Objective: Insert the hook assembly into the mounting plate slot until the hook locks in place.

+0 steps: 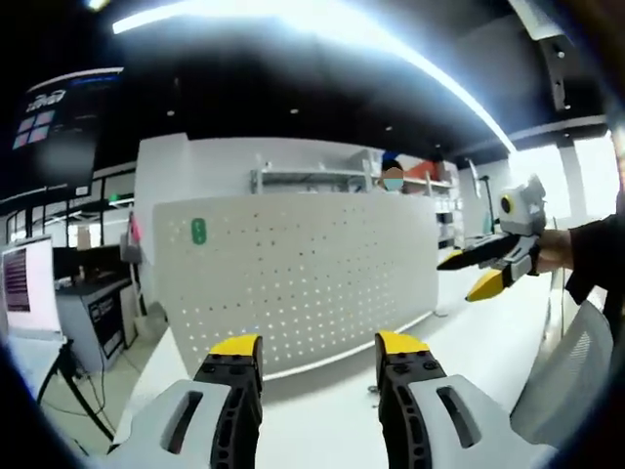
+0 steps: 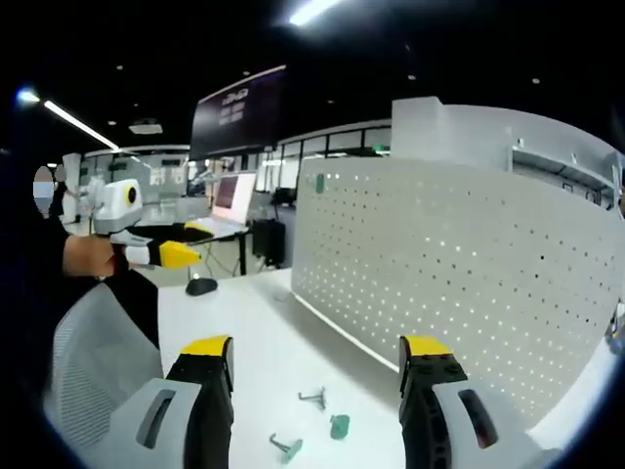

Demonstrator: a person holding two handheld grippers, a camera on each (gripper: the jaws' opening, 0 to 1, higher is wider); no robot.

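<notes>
**Hooks lie loose on the table, both grippers raised and empty**

Three small hook pieces rest on the white table (image 2: 244, 322) in the right gripper view, near the foot of the pegboard: a grey metal wire hook (image 2: 313, 397), a small teal plastic block (image 2: 339, 426) just beside it, and a teal-based hook with a thin wire stem (image 2: 288, 447) nearer the camera. They lie apart from each other and nothing touches them. In the left gripper view a small dark piece shows on the table between the jaws, too small to tell what it is.

The white perforated mounting plate (image 2: 469, 283) stands upright on the table behind them, its face full of rows of small holes; a small green tag (image 1: 198, 232) sits near its upper corner. No hook hangs on the board in the part that shows.

The right gripper (image 2: 317, 357), grey with yellow tips, has its jaws spread wide with nothing between them, above the hooks. The left gripper (image 1: 319, 352) is likewise spread and empty, facing the board. Each gripper shows in the other's view, held in a hand (image 1: 552, 249) above the table.

Beyond the table stand a laptop (image 2: 227, 200), a black mouse (image 2: 201, 285), a dark wall screen (image 2: 239, 112) and a white mesh chair back (image 2: 93, 347).
</notes>
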